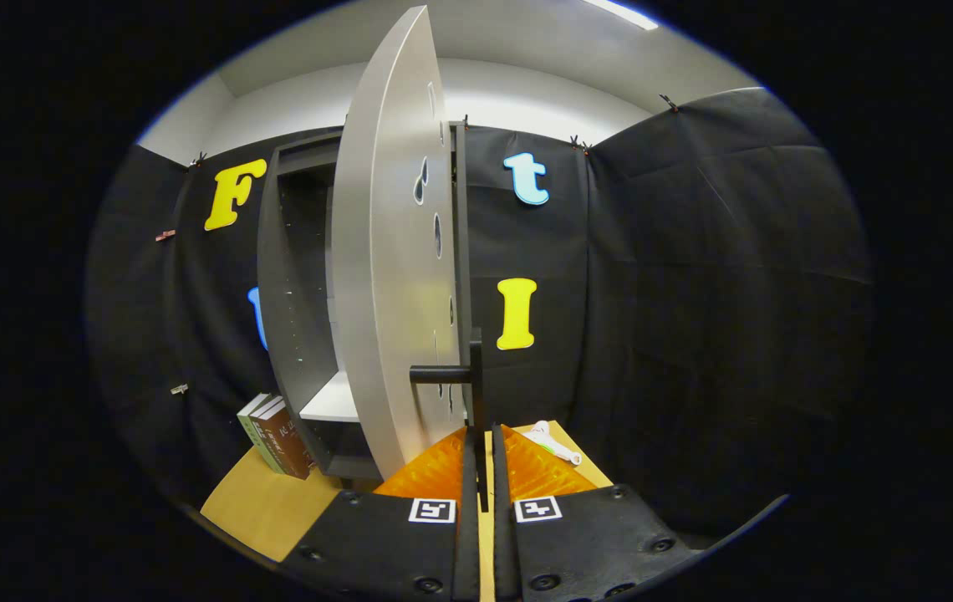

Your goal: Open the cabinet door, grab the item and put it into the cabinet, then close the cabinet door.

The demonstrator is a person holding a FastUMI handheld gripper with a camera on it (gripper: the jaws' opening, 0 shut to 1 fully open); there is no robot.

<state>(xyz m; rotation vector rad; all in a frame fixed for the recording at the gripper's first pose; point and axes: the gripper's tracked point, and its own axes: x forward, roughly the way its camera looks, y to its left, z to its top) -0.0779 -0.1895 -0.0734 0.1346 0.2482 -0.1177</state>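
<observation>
A tall dark cabinet point(297, 284) stands on the wooden table, its grey door point(389, 251) swung well open toward me. The door's black bar handle point(476, 401) runs down between my orange fingers point(435, 472), which press on it from both sides. My gripper point(483, 439) is shut on that handle. Inside the cabinet a white shelf point(333, 401) shows below an empty dark compartment. A small white item with a green part point(553, 443) lies on the table just beyond the right finger.
Three books point(276, 435) lean against the cabinet's left side on the wooden table point(267, 510). Black cloth walls close in behind and to the right. The table's near edge runs just left of the gripper body.
</observation>
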